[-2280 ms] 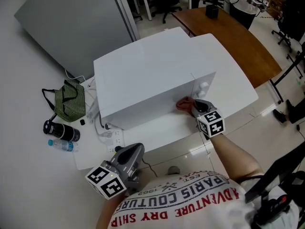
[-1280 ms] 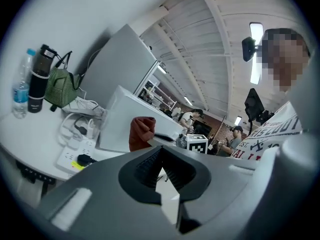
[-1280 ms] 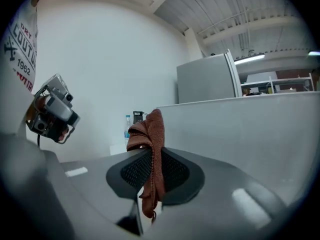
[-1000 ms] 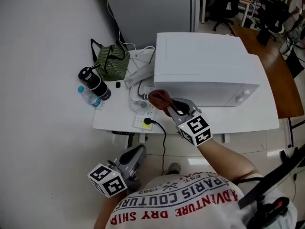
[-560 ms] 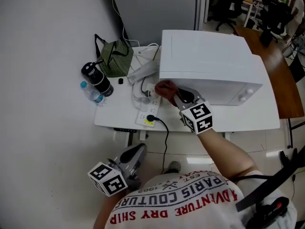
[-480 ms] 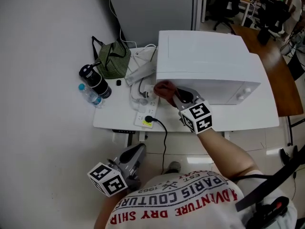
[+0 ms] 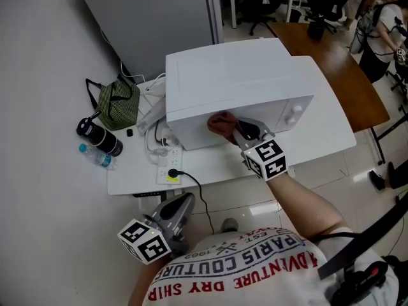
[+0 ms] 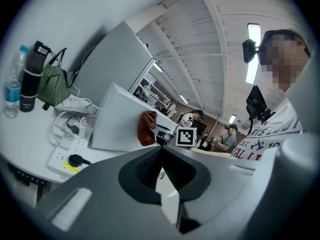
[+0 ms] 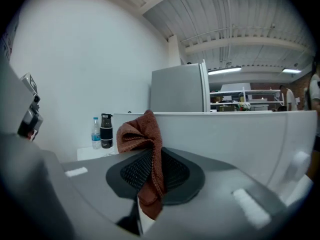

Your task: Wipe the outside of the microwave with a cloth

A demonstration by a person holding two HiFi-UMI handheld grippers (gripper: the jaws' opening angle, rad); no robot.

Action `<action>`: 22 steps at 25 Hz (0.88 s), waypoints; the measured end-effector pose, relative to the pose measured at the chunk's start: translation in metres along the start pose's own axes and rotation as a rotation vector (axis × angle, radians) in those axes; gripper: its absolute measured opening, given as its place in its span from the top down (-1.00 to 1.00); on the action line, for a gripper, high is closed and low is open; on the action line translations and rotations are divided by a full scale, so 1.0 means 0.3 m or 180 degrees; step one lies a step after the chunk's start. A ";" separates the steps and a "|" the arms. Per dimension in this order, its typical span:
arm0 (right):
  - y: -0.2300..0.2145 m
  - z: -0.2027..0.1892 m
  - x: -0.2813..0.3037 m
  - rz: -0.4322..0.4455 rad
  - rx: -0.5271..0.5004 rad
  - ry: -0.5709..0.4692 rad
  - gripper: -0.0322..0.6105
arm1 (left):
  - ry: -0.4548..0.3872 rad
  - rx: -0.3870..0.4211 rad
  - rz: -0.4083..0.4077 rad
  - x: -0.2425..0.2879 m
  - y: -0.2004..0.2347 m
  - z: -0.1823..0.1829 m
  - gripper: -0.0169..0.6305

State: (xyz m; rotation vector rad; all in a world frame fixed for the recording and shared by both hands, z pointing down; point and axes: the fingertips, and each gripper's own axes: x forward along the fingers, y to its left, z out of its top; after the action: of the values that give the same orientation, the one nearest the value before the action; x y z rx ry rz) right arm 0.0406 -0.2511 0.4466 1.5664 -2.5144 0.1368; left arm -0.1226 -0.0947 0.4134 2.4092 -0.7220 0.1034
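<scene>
The white microwave (image 7: 242, 81) stands on a white table (image 7: 322, 129). My right gripper (image 7: 234, 130) is shut on a reddish-brown cloth (image 7: 221, 123), and the cloth is pressed against the microwave's front face near its left end. In the right gripper view the cloth (image 9: 145, 134) sticks up from between the jaws, with the microwave (image 9: 240, 139) close behind it. My left gripper (image 7: 182, 204) hangs low by the person's body, below the table's front edge, shut with nothing in it. The left gripper view shows the cloth (image 8: 146, 129) against the microwave (image 8: 120, 119).
Left of the microwave lie a green striped bag (image 7: 116, 104), a black flask (image 7: 97, 137), a water bottle (image 7: 95, 156) and a power strip (image 7: 167, 167) with a black plug and cables. A brown desk (image 7: 335, 59) stands behind on the right. A grey cabinet (image 7: 153, 11) rises behind.
The right gripper has carried the cloth from the microwave's left side, by the cables, round to its front face. The head view has swung. The left gripper has stayed put.
</scene>
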 end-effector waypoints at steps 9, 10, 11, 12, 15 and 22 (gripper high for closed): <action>-0.366 -0.046 -0.260 -0.0795 0.0232 0.0065 0.76 | 0.0276 0.0177 -0.0531 0.211 -0.149 -0.006 0.94; -0.404 -0.053 -0.288 -0.0885 0.0256 0.0075 0.76 | 0.0294 0.0195 -0.0571 0.226 -0.162 -0.005 0.94; -0.440 -0.058 -0.313 -0.0962 0.0279 0.0089 0.76 | 0.0312 0.0212 -0.0605 0.239 -0.174 -0.004 0.94; -0.470 -0.063 -0.332 -0.1015 0.0296 0.0110 0.76 | 0.0330 0.0228 -0.0634 0.250 -0.183 -0.003 0.94; -0.509 -0.068 -0.356 -0.1031 0.0268 0.0204 0.76 | 0.0379 0.0252 -0.0698 0.276 -0.197 -0.003 0.94; -0.468 -0.075 -0.367 -0.0829 0.0206 0.0359 0.76 | 0.0434 0.0262 -0.0768 0.317 -0.208 -0.002 0.94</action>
State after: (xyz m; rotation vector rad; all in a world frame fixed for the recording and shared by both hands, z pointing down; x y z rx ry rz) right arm 0.2161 -0.2125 0.4451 1.8385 -2.2192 0.2651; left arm -0.0094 -0.0981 0.4031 2.5188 -0.3685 0.1995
